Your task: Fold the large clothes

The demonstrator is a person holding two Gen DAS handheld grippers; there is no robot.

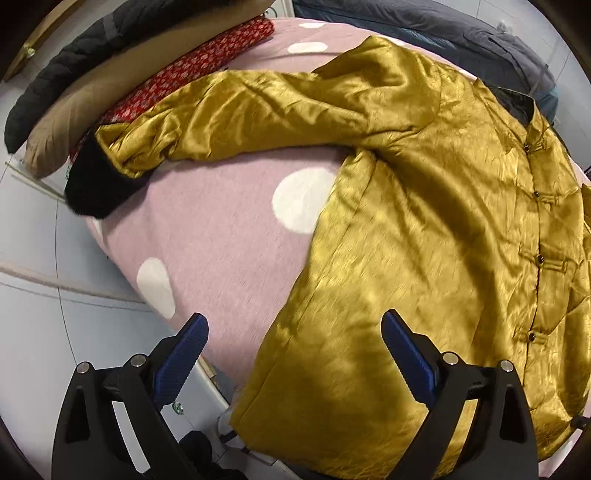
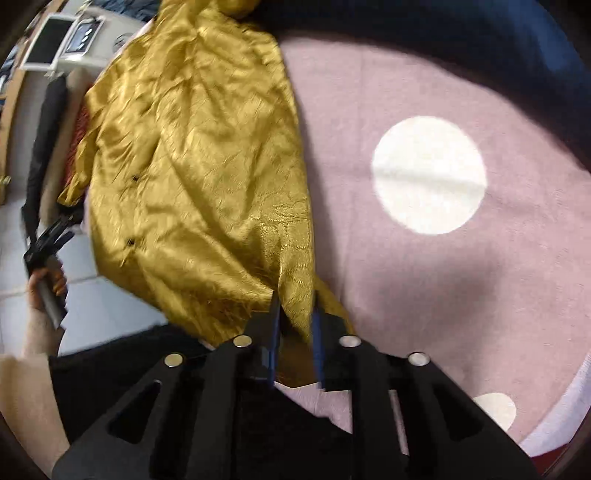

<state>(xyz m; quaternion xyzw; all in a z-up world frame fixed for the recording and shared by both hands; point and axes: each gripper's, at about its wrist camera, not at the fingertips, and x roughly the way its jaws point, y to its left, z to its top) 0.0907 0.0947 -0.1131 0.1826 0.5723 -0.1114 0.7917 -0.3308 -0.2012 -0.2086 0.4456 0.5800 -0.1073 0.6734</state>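
A shiny gold padded jacket (image 1: 424, 221) lies front up on a pink blanket (image 1: 207, 229) with white dots, its knot buttons running down the right. One sleeve stretches left and ends in a black furry cuff (image 1: 92, 192). My left gripper (image 1: 295, 317) hangs open above the jacket's lower left hem, nothing between its blue pads. In the right wrist view the jacket (image 2: 192, 166) fills the left half, and my right gripper (image 2: 295, 306) is shut on its near hem corner, gold fabric pinched between the pads. The left gripper (image 2: 48, 240) shows far left, held by a hand (image 2: 40, 291).
At the bed's far left lie a dark quilted garment (image 1: 48, 85), a tan pillow (image 1: 92, 110) and a red patterned cloth (image 1: 207, 62). Grey bedding (image 1: 443, 33) lies beyond the jacket. Pale floor tiles (image 1: 29, 258) border the bed's left edge. Bare blanket (image 2: 424, 277) spreads right of the jacket.
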